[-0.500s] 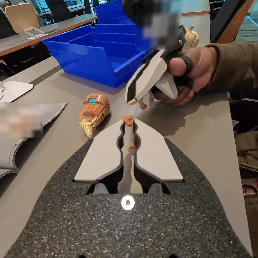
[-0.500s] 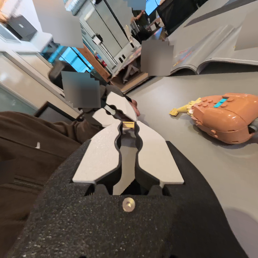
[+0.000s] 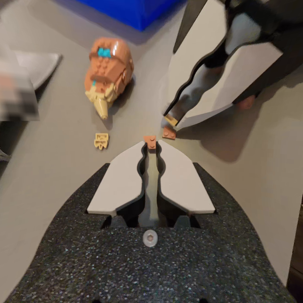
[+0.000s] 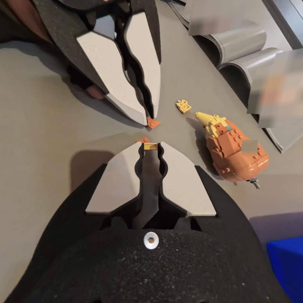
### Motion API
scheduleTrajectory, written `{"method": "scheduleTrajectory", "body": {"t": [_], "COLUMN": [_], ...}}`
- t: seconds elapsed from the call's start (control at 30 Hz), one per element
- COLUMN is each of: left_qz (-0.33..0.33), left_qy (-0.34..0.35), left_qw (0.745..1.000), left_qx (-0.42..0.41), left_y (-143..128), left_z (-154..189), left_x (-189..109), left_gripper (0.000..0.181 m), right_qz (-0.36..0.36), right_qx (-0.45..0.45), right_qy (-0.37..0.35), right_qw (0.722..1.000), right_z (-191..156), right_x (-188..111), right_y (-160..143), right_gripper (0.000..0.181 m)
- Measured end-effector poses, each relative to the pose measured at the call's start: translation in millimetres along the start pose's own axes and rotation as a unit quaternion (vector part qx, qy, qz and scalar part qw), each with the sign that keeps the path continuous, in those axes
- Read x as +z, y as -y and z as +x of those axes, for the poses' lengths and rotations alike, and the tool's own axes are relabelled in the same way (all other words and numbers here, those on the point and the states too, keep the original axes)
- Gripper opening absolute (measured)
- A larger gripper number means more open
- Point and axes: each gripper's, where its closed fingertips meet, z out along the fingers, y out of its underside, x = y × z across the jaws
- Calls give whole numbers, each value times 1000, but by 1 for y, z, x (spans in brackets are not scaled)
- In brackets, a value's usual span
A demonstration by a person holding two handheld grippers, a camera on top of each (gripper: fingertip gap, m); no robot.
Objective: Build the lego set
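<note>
1. At the far left of the left wrist view lies the open instruction booklet, partly covered by a mosaic patch. Half a second ago both cameras looked across the room; now they look down on the grey table, so both grippers have dropped close to the parts.
2. The part-built orange model, with its teal stud and tan cone nose, lies on its side where it lay before. A small tan bracket piece, not in view earlier, lies just below the nose.
3. The left gripper is still pinching an orange wedge plate, studs up, at its fingertips.
4. A second orange wedge plate lies flat on the table just right of it, near but apart.
5. The right gripper is clamped on a small tan plate, as it was before, and its tips now hover just over that loose wedge.
6. My reading: the held pieces are brought together low over the table, so joining the tan plate to a wedge plate looks like the step at hand.
7. A blue bin sits behind. No brand or writing is legible; the booklet's pages are blurred out.
</note>
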Motion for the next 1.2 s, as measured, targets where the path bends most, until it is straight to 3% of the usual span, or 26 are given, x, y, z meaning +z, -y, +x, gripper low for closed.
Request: {"method": "scheduleTrajectory", "body": {"t": [0.2,0.37,0.47,0.63,0.77,1.07,1.13,1.2], "left_qz": [-44,-37,45,233,290,277,267,247], "left_qy": [-11,-5,0,41,45,113,105,91], "left_qw": [999,999,997,966,946,928,931,938], "left_qx": [-3,28,62,108,138,222,227,226], "left_y": [-11,-10,13,66,83,85,83,79], "left_z": [0,1,4,6,14,16,17,17], "left_x": [0,-5,-15,-42,-52,-50,-49,-48], "left_gripper": [11,26,29,31,26,8,8,8], "right_qz": [38,95,171,295,318,334,328,316], "right_qx": [53,126,237,419,445,464,458,440], "right_qy": [47,109,177,282,318,337,333,306], "right_qw": [997,981,940,811,774,748,756,783], "right_z": [-5,-7,-2,17,12,7,7,11], "right_x": [-3,-14,-27,-49,-53,-52,-50,-48], "right_y": [9,22,41,66,74,81,79,74], "right_gripper": [16,16,16,15,15,16,17,24]}}
